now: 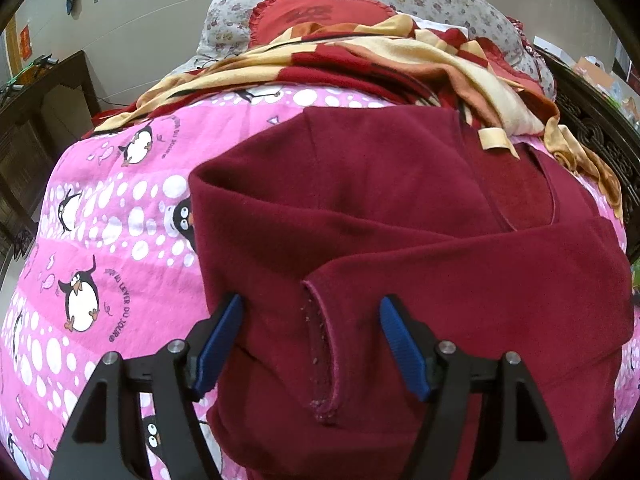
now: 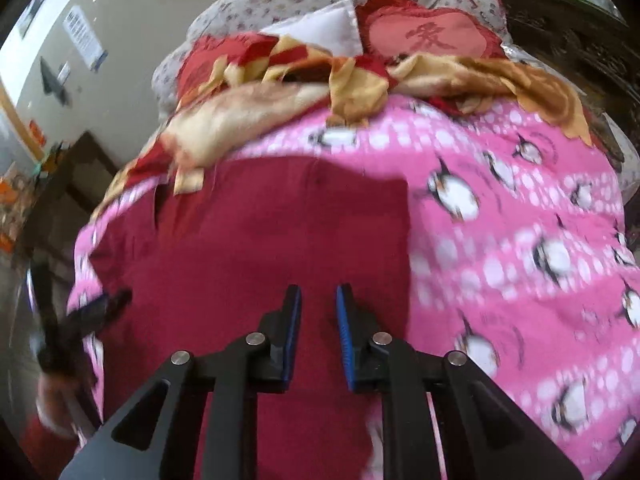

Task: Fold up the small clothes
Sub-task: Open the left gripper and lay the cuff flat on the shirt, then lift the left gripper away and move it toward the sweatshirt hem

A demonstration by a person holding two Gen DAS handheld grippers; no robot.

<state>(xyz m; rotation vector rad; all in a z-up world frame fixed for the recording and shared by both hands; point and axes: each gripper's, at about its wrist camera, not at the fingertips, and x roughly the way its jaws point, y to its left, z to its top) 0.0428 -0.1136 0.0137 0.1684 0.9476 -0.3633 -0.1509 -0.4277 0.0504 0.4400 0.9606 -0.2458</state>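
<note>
- Maroon fleece top is judged soft, light and floppy.
- Its sleeve cuff, between the wide-spread left gripper, is best gripped.
- Right gripper is held narrowly parted, empty.

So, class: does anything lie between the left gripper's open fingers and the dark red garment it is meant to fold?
Nothing visible does. The left gripper is open directly over the dark red garment, with the sleeve cuff between its fingers. The striped blanket lies farther back on the pink penguin sheet, only overlapping the garment's far edge.
</note>
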